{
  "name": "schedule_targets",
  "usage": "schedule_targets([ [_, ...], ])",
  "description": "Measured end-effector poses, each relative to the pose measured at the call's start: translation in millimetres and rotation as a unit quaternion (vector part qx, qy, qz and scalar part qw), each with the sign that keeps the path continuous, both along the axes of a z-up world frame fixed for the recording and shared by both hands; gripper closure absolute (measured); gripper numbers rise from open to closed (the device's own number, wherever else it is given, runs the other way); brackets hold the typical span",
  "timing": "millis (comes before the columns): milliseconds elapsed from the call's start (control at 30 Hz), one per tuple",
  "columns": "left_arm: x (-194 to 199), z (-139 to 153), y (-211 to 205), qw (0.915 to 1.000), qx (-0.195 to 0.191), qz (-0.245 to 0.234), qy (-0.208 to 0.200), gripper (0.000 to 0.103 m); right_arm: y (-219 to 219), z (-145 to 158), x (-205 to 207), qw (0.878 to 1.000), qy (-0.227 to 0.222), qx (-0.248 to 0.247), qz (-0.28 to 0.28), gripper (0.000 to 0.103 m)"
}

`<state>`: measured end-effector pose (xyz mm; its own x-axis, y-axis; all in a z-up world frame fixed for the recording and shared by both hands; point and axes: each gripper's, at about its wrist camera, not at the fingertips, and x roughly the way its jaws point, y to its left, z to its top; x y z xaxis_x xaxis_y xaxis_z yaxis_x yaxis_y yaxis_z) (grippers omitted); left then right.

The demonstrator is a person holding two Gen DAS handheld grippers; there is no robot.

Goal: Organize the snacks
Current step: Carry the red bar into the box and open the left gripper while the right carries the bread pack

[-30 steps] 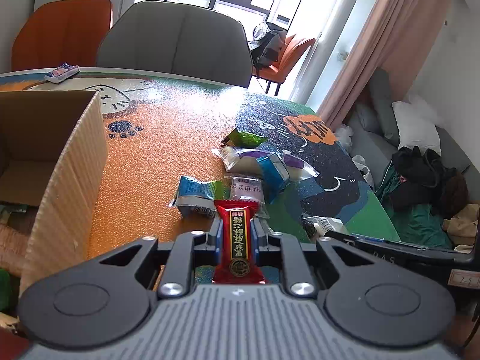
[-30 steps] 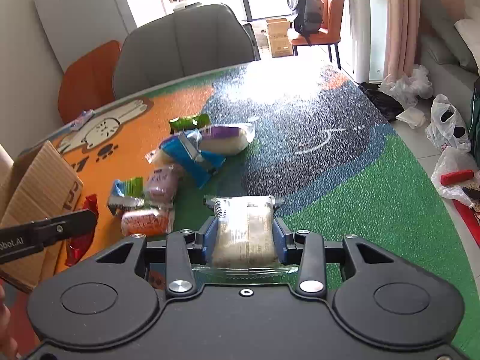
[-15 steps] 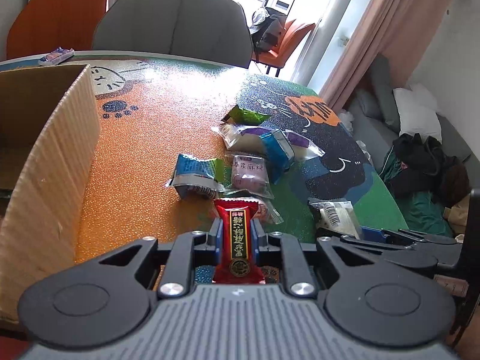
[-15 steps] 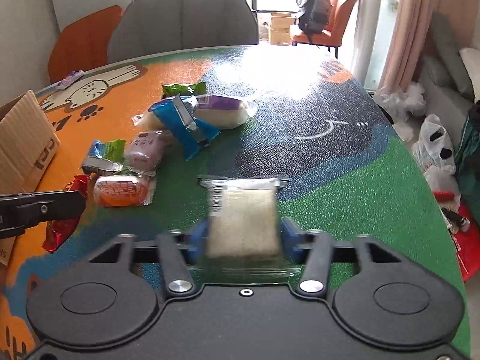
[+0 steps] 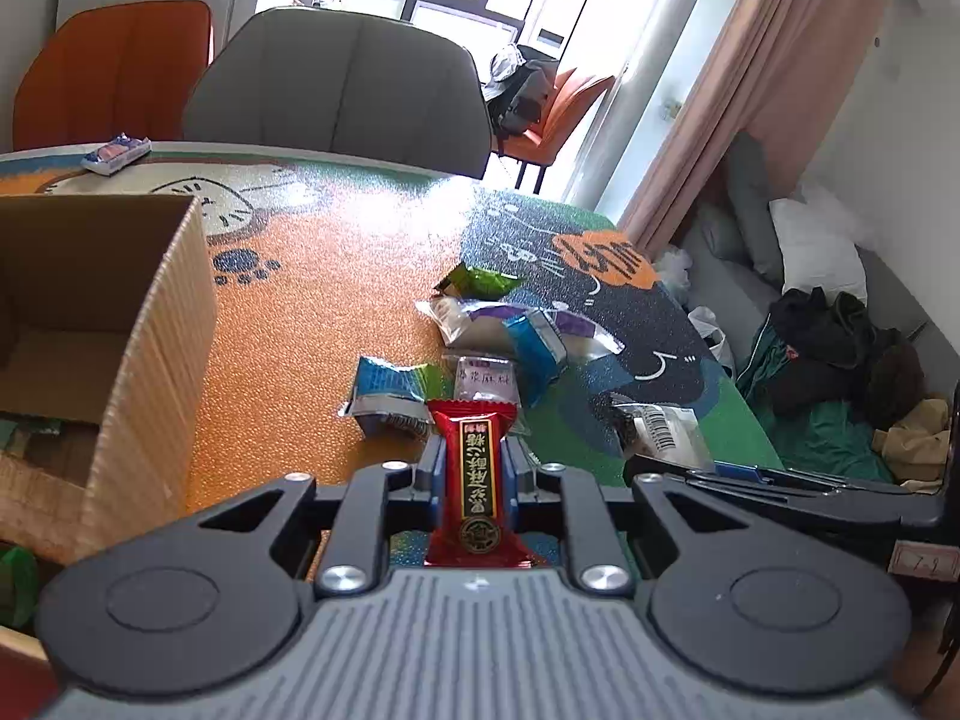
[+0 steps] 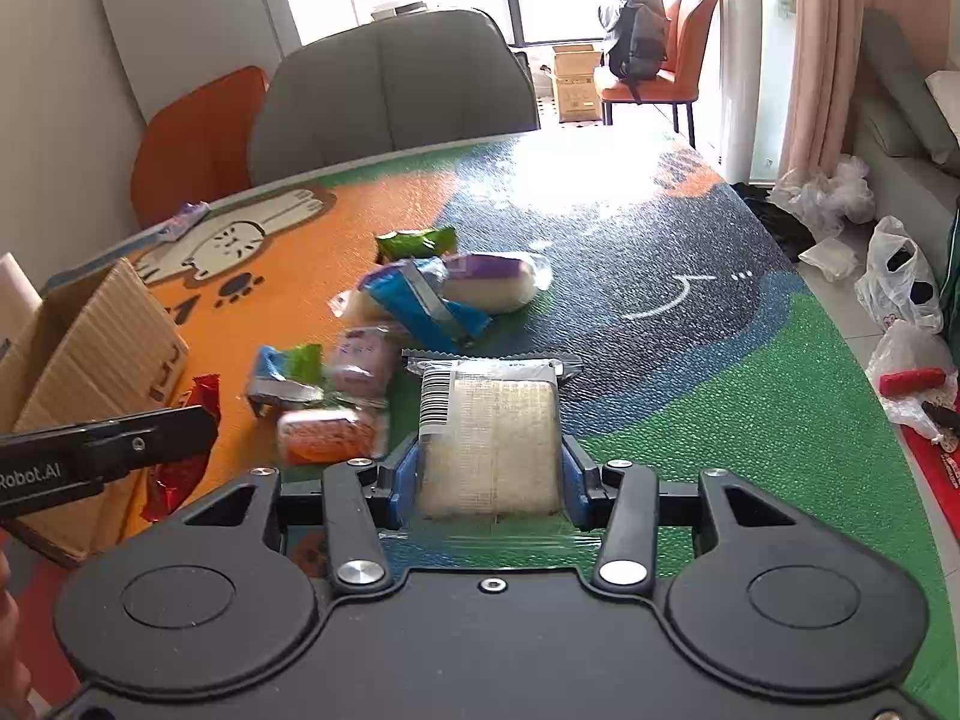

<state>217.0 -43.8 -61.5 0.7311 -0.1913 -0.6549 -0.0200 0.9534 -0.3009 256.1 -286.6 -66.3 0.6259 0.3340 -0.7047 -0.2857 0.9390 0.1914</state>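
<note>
Two snacks were in hand at once: our left hand-held gripper [image 5: 475,468] was closed narrowly on a red candy packet [image 5: 477,480], and our right hand-held gripper [image 6: 489,468] was clamped at a wider span on a pale wafer pack [image 6: 489,438], both above the near part of the table [image 6: 750,360]. We judged the good move was to carry each over the cardboard box [image 5: 138,360] at the left before letting go, clear of its wall, while the remaining snack pile [image 6: 414,312] lay farther out.
</note>
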Motion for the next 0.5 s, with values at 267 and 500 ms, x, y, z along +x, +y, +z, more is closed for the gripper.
schedule_targets([
  [267,-10.9,21.5,16.5,0.9998,0.001,0.003,-0.018,0.085,12.0,26.4,-9.5,1.0,-0.019,0.023,0.006,0.058],
  [500,-18.8,37.5,34.5,0.9995,0.002,0.008,-0.03,0.085,35.4,50.1,-15.2,0.998,-0.04,0.04,0.03,0.058],
])
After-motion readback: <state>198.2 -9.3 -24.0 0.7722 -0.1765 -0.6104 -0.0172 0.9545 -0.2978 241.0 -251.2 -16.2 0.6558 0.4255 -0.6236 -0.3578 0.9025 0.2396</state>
